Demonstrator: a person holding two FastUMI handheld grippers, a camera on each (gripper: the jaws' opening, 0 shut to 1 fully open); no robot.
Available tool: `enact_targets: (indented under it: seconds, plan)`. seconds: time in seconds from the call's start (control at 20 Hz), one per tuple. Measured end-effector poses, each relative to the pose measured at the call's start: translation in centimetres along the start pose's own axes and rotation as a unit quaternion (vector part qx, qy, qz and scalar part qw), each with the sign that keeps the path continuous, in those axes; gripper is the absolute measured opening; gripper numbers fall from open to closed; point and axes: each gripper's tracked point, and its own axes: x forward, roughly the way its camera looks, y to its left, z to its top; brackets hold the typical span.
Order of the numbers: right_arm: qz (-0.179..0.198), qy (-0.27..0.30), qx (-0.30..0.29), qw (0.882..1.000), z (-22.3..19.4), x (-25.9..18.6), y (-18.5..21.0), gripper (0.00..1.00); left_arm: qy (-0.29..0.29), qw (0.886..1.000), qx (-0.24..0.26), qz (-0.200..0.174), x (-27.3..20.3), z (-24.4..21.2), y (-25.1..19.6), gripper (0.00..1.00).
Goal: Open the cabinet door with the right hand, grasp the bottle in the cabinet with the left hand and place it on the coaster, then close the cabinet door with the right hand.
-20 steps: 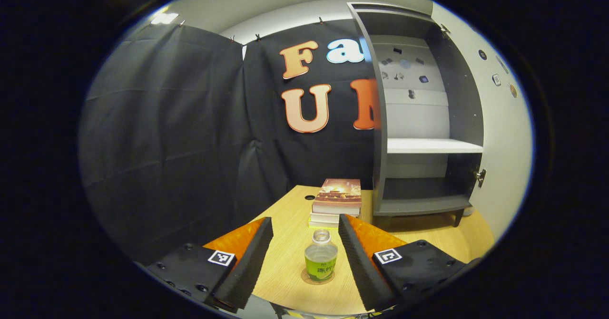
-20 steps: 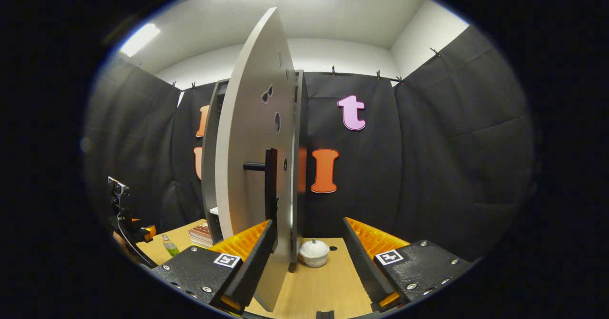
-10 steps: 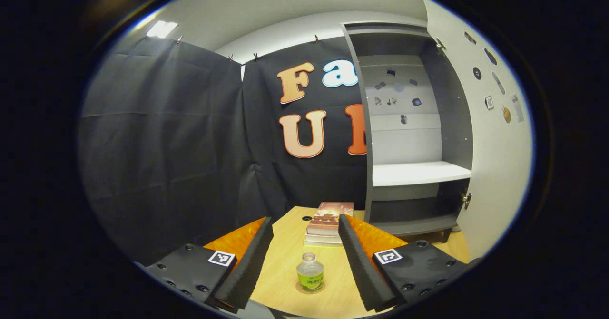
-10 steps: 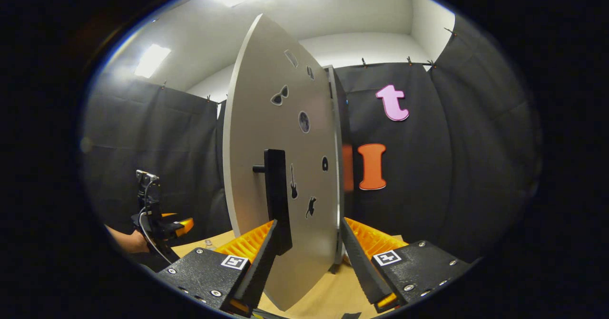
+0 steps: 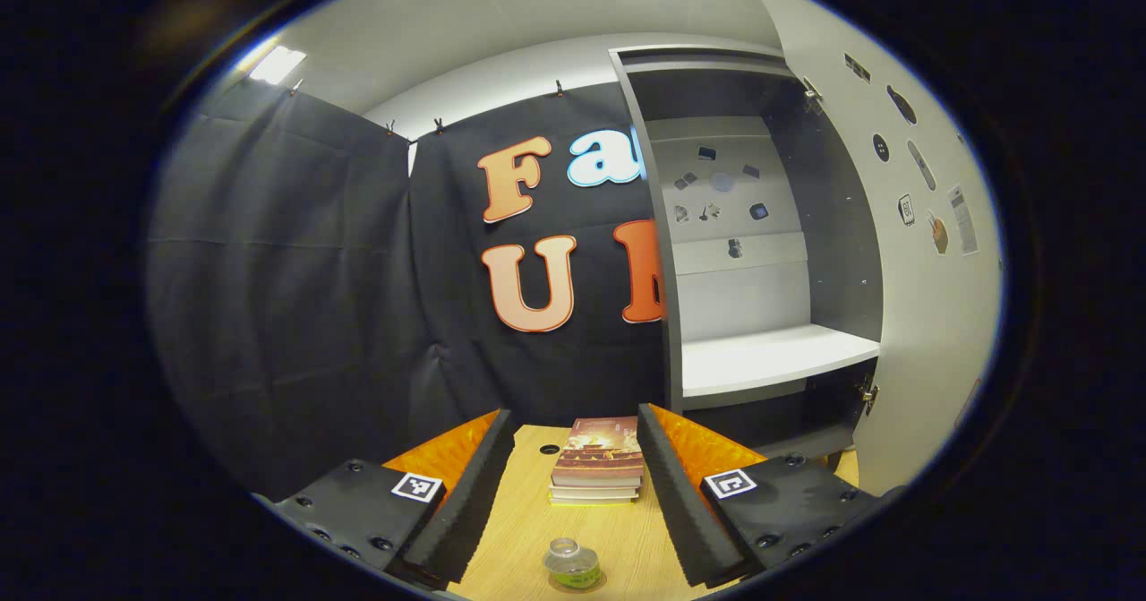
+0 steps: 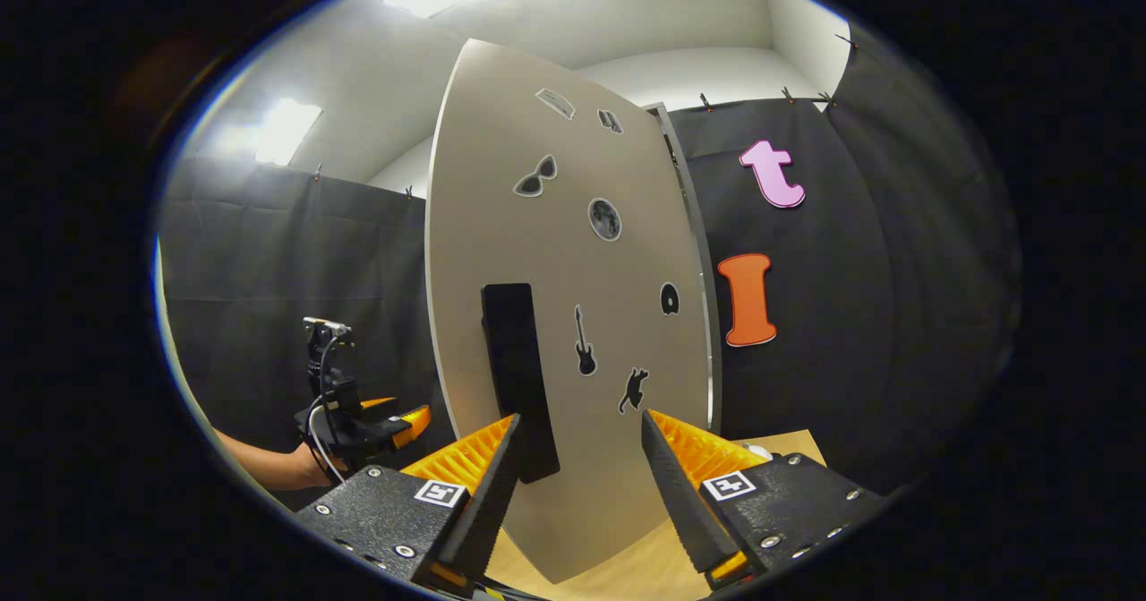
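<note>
A small clear bottle (image 5: pixel 571 565) with a green label stands upright on the wooden table (image 5: pixel 519 529), at the bottom edge of the left gripper view. Its base is cut off there. My left gripper (image 5: pixel 573 493) hangs open above and behind it, touching nothing. The grey cabinet (image 5: pixel 761 252) stands open with a bare white shelf (image 5: pixel 774 357), and its door (image 5: pixel 922 314) is on the right. In the right gripper view the door (image 6: pixel 582 314) is half swung. Its black handle (image 6: pixel 519 377) sits just above my open right gripper (image 6: pixel 577 485), by the left finger (image 6: pixel 479 493).
A stack of books (image 5: pixel 598 471) lies on the table between the bottle and the cabinet. The left gripper (image 6: pixel 363 422), held by a hand (image 6: pixel 269 467), shows far off in the right gripper view. Black cloth walls close in the booth.
The left gripper has drawn back and up from the bottle, which stays on the table. The cabinet door has swung further round toward the cabinet, with the right gripper following it.
</note>
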Motion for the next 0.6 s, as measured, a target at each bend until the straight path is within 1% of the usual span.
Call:
enact_targets:
  seconds: [0.15, 0.2, 0.25, 0.3, 0.35, 0.4, 0.45, 0.5, 0.55, 0.6]
  plan:
    - [0.005, 0.008, 0.014, 1.0, -0.5, 0.5, 0.8, 0.83, -0.006, 1.0, -0.013, -0.014, 2.5, 0.6, 0.6, 0.91]
    - [0.006, 0.009, 0.015, 1.0, -0.6, 0.8, 0.8, 0.79, -0.005, 1.0, -0.019, -0.019, 3.1, 0.5, 0.7, 0.91]
    - [0.009, 0.011, 0.014, 1.0, -0.6, 1.3, 1.1, 0.87, -0.003, 0.999, -0.023, -0.023, 3.7, 0.4, 0.8, 0.91]
    - [0.014, 0.011, 0.012, 1.0, -0.7, 1.6, 1.6, 0.88, -0.003, 0.999, -0.026, -0.027, 4.1, 0.3, 1.0, 0.91]
    - [0.02, 0.011, 0.01, 1.0, -0.8, 2.0, 2.2, 0.94, -0.005, 0.999, -0.027, -0.03, 4.4, 0.4, 1.3, 0.92]
    - [0.025, 0.012, 0.008, 1.0, -1.0, 2.4, 2.8, 0.89, -0.009, 0.999, -0.026, -0.031, 4.7, 0.6, 1.7, 0.92]
    - [0.032, 0.012, 0.004, 0.999, -1.1, 2.7, 3.3, 0.96, -0.012, 0.999, -0.024, -0.031, 5.0, 0.7, 2.1, 0.92]
    - [0.039, 0.012, 0.001, 0.999, -1.2, 3.1, 3.6, 0.92, -0.017, 0.999, -0.023, -0.03, 5.3, 0.7, 2.7, 0.92]
    - [0.045, 0.014, -0.002, 0.999, -1.3, 3.7, 3.9, 0.98, -0.02, 0.999, -0.021, -0.029, 5.7, 0.8, 3.3, 0.92]
    - [0.047, 0.014, -0.007, 0.999, -1.5, 4.4, 4.1, 0.92, -0.022, 0.999, -0.02, -0.027, 6.0, 0.7, 3.8, 0.92]
